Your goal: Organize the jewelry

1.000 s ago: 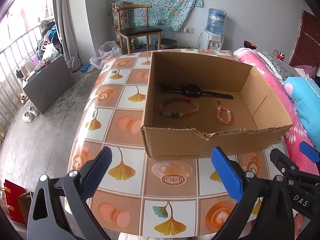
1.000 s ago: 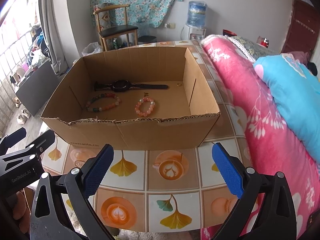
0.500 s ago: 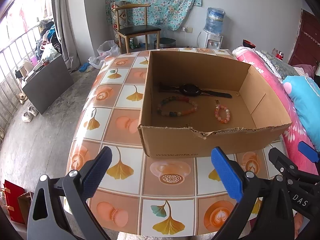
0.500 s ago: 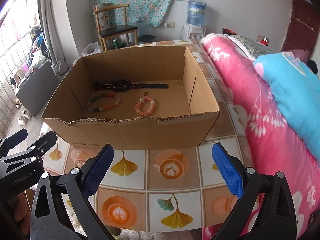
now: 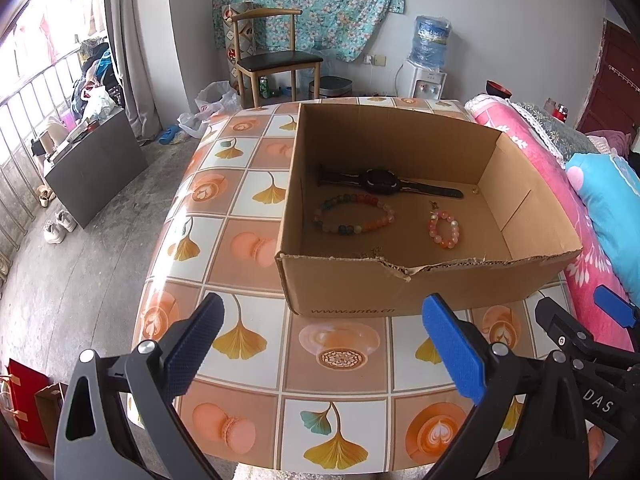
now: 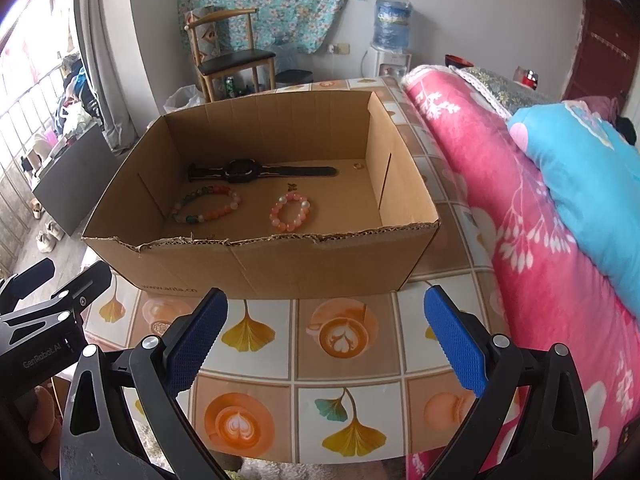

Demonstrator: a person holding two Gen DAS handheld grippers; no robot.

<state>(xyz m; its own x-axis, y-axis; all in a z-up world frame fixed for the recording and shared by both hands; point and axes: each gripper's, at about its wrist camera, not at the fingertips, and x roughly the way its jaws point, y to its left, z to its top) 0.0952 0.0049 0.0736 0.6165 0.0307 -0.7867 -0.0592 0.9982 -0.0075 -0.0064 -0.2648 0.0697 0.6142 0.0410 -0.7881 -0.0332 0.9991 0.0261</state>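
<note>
An open cardboard box point(image 5: 520, 280) point(image 6: 280, 264) stands on the tiled table. Inside lie a black watch point(image 5: 380, 180) point(image 6: 244, 171), a multicoloured bead bracelet point(image 5: 354, 216) point(image 6: 206, 205), a smaller pink bead bracelet point(image 5: 444, 229) point(image 6: 290, 212) and a tiny gold ring point(image 5: 475, 190) point(image 6: 357, 166) near the far right corner. My left gripper point(image 5: 320, 344) hovers open over the table in front of the box, holding nothing. My right gripper point(image 6: 326, 338) is open too, in front of the box's near wall, also with nothing in it.
The table point(image 5: 240, 240) carries a cloth patterned with ginkgo leaves and coffee cups. A pink quilt point(image 6: 520, 200) and a blue pillow point(image 6: 592, 168) lie along its right side. A wooden chair point(image 5: 272, 60) and a water dispenser point(image 5: 428, 68) stand by the far wall.
Both grippers have drawn back slightly and shifted a little, so the box sits marginally farther away. Both stay open; the jewelry in the box has not moved.
</note>
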